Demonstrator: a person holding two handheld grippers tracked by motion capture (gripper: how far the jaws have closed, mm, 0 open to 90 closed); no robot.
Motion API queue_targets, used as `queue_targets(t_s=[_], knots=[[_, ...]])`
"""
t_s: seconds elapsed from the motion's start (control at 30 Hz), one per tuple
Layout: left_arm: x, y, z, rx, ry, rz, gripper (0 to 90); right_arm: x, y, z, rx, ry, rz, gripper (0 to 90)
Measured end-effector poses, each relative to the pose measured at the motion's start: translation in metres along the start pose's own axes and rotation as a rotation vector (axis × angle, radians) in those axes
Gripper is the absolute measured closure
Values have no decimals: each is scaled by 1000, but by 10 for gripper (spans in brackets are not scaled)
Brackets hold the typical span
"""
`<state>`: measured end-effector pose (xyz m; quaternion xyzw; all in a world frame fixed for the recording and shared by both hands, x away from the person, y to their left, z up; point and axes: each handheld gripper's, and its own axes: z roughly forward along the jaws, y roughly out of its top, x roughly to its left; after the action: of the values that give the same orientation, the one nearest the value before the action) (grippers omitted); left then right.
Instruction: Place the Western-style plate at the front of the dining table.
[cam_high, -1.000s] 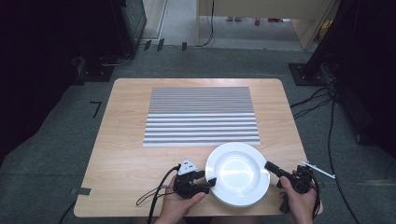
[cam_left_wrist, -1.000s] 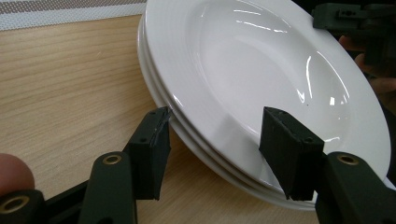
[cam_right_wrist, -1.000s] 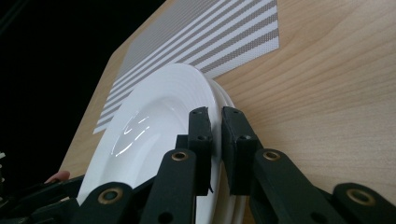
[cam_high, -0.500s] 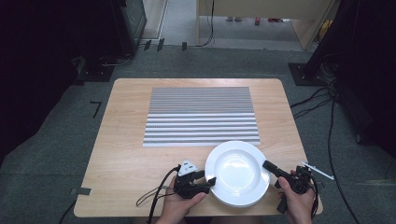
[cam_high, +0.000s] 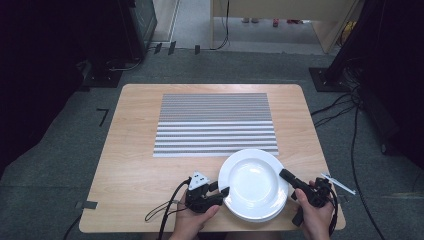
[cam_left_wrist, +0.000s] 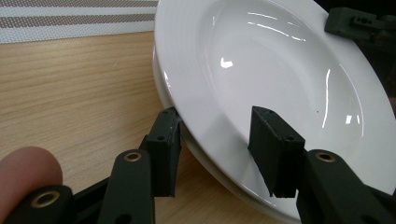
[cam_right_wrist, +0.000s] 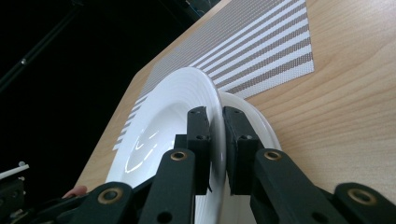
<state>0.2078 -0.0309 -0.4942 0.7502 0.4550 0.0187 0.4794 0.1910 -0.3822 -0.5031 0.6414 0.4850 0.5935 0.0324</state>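
Plates: two white plates stacked at the table's (cam_high: 135, 170) near edge, just below the striped placemat (cam_high: 215, 125); top plate (cam_high: 252, 181) tilted, lifted off the lower plate (cam_right_wrist: 254, 119); right gripper (cam_right_wrist: 215, 140) clamped on the top plate's right rim; left gripper (cam_left_wrist: 219, 149) jaws apart, straddling its left rim, one under, one over; compared with a second ago, the right gripper has moved inward onto the rim; the plates' position is unchanged.

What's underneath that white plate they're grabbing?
Another white plate lies under the top plate, its rim peeking out. Below that is the wooden table. Whether more plates hide in the stack is covered.
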Motion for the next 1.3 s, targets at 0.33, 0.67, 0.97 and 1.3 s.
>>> queue_targets(t_s=[0.33, 0.67, 0.97, 1.3], knots=[[6, 2, 0, -31, -24, -60, 594, 2, -3, 3, -38, 43, -30, 833], [14, 4, -1, -58, -61, -121, 649, 2, -10, 10, -11, -5, -15, 804], [16, 5, -2, -54, -69, -145, 667, 6, -12, 9, -32, -9, -5, 811], [20, 7, -4, -61, -111, -172, 698, 10, -11, 6, -40, 2, 5, 813]])
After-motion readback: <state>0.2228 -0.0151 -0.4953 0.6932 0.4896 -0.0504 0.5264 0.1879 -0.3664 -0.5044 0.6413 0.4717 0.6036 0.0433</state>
